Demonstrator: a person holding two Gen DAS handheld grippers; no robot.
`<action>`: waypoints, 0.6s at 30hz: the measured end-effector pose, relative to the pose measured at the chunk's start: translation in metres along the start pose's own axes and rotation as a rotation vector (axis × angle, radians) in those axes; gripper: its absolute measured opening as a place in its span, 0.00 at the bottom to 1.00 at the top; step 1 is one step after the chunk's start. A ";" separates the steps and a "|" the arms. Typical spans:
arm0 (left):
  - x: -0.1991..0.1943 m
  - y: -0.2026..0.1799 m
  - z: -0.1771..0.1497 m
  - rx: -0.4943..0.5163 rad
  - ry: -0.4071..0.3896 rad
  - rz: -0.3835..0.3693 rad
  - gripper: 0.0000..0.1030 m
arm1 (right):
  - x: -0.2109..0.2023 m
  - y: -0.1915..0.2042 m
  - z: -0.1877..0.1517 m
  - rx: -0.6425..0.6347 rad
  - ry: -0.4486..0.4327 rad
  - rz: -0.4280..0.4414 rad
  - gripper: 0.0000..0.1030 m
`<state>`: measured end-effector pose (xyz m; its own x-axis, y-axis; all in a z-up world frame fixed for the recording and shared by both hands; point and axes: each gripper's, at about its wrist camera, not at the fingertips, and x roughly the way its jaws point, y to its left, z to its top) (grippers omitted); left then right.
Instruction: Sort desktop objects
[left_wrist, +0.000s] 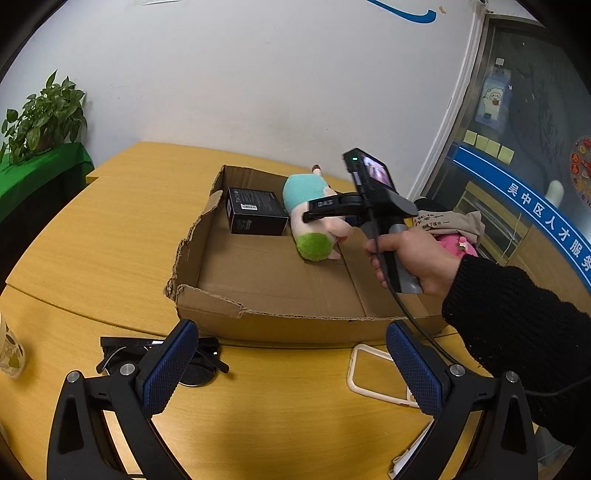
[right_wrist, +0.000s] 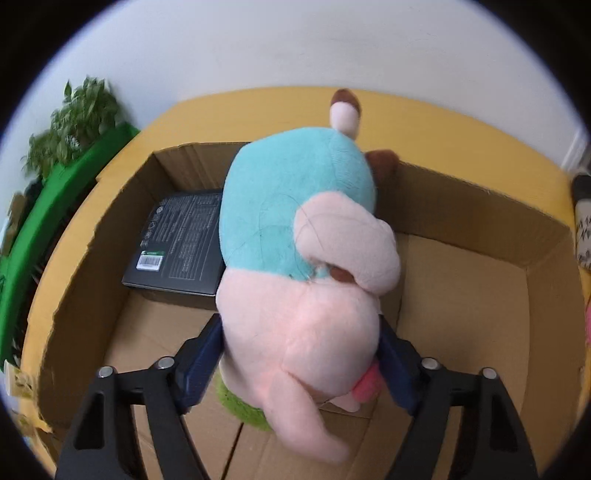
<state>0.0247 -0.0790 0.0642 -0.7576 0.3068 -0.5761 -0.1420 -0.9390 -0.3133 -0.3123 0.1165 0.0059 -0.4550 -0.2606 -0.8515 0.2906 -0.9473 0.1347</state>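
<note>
A pink, teal and green plush toy (left_wrist: 314, 221) lies in the open cardboard box (left_wrist: 207, 314), beside a black product box (left_wrist: 255, 210). My right gripper (left_wrist: 314, 214) is over the box, its blue pads closed on the plush toy (right_wrist: 295, 295) from both sides. My left gripper (left_wrist: 291, 365) is open and empty above the yellow table, in front of the box. The black product box (right_wrist: 177, 243) also shows in the right wrist view, left of the toy, inside the cardboard box (right_wrist: 480, 210).
Black glasses (left_wrist: 162, 354) and a white phone case (left_wrist: 373, 373) lie on the table in front of the box. A potted plant (left_wrist: 40, 118) stands on a green-covered stand at the left. Cloth items (left_wrist: 450, 225) lie right of the box. A cup (left_wrist: 9, 354) is at the left edge.
</note>
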 end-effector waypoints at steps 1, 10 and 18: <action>0.001 0.001 0.000 -0.002 0.001 -0.001 1.00 | -0.003 -0.002 -0.001 0.008 0.005 0.005 0.68; 0.004 -0.001 0.001 0.000 0.000 0.000 1.00 | -0.020 -0.011 -0.017 0.049 0.075 0.059 0.79; -0.002 -0.004 -0.003 0.028 0.006 0.032 1.00 | -0.111 -0.004 -0.047 -0.017 -0.118 0.160 0.83</action>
<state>0.0287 -0.0749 0.0639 -0.7582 0.2775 -0.5901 -0.1354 -0.9522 -0.2737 -0.2236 0.1576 0.0763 -0.4974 -0.4288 -0.7542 0.3806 -0.8890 0.2545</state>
